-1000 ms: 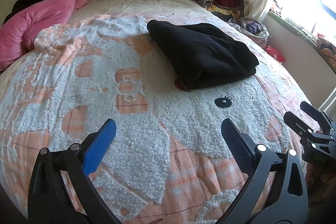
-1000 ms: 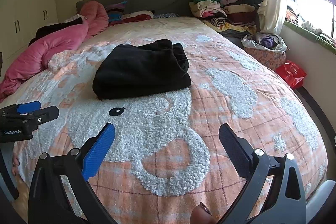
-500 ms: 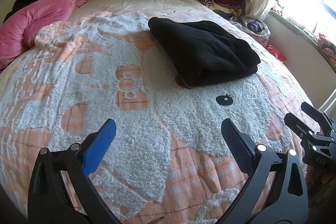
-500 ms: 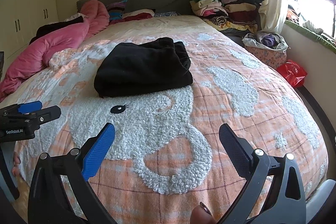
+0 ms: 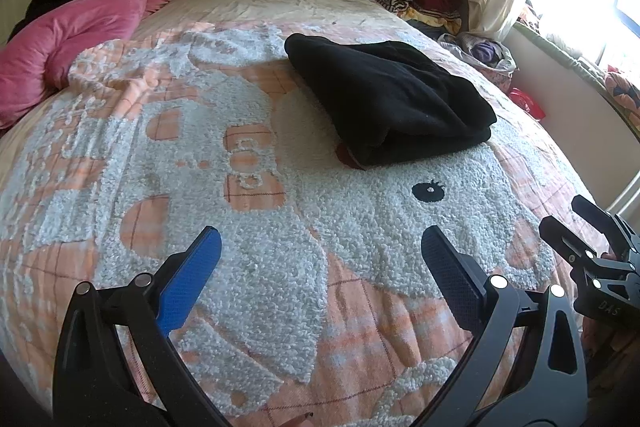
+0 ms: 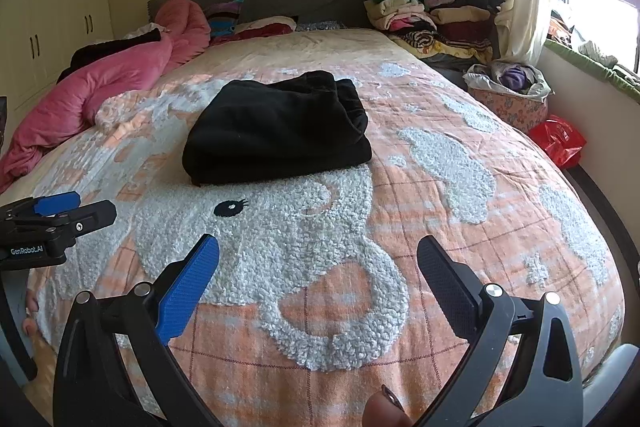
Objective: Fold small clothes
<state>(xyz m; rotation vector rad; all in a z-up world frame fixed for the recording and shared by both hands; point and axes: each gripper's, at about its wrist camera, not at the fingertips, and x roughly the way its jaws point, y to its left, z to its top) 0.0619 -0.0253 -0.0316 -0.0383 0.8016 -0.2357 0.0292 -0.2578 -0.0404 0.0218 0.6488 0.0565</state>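
Your black garment [image 6: 276,131] at twelve o'clock seems fully folded; left gripper [image 5: 320,259] and right gripper [image 6: 318,259] hang released, empty.

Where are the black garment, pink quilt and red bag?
black garment [image 6: 276,131], right wrist view, top fold
pink quilt [image 5: 76,39], left wrist view, middle bulge
red bag [image 6: 560,141], right wrist view, centre

left gripper [image 5: 320,259] hovers level, jaws spread wide, nothing between them. right gripper [image 6: 318,263] alongside, equally wide and empty.
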